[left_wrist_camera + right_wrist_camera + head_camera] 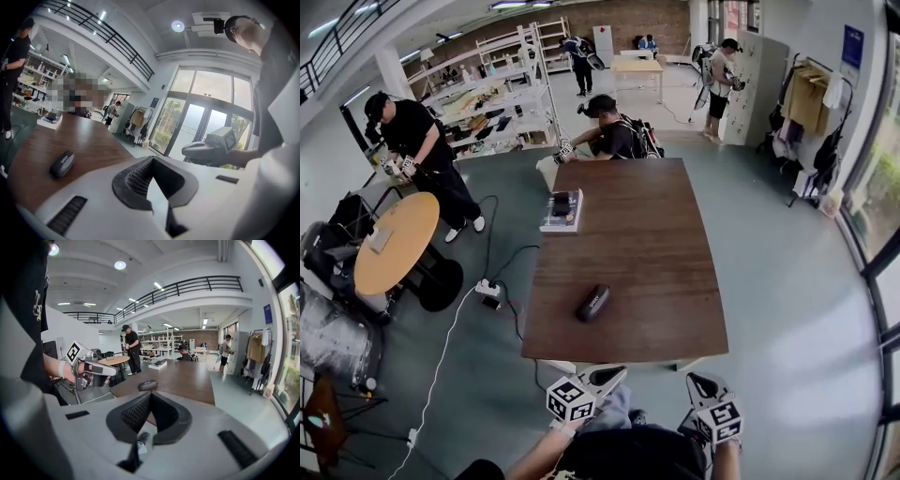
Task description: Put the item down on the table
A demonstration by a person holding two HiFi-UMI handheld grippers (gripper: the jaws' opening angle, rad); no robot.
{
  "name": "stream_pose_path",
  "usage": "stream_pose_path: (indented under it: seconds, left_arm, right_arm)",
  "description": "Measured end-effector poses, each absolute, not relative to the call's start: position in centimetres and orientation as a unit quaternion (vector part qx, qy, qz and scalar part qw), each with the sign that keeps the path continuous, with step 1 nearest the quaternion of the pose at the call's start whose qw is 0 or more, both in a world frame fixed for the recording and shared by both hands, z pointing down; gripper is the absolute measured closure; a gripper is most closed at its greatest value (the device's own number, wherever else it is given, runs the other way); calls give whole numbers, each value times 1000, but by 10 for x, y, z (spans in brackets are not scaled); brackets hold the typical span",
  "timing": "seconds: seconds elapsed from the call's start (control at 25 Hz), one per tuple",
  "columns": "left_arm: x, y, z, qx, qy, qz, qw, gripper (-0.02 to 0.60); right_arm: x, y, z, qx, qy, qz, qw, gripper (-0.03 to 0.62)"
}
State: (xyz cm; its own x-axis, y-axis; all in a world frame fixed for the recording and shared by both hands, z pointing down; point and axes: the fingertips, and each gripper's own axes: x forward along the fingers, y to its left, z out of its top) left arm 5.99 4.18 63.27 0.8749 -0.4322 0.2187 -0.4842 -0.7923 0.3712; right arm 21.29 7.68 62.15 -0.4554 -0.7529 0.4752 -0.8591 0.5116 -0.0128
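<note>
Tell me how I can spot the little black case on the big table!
Find the big brown wooden table in the middle of the room. The black case lies alone near its closest edge, a bit left of middle. It is small, dark and rounded like a pill, unlike the flat white box at the far left edge.

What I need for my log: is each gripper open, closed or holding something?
Left gripper: closed, holding nothing.
Right gripper: closed, holding nothing.

Two hand-held grippers [617, 376] [703, 382]; one black case [592, 302]; one brown table [652, 234].
</note>
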Motion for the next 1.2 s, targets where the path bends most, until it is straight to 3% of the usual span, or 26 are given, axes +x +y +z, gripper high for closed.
stream_pose_path:
  seconds: [1.2]
  left_arm:
    - [66,72,642,950,-216,75,213,575]
  right_arm:
    - [260,94,614,534,-818,93,191,605]
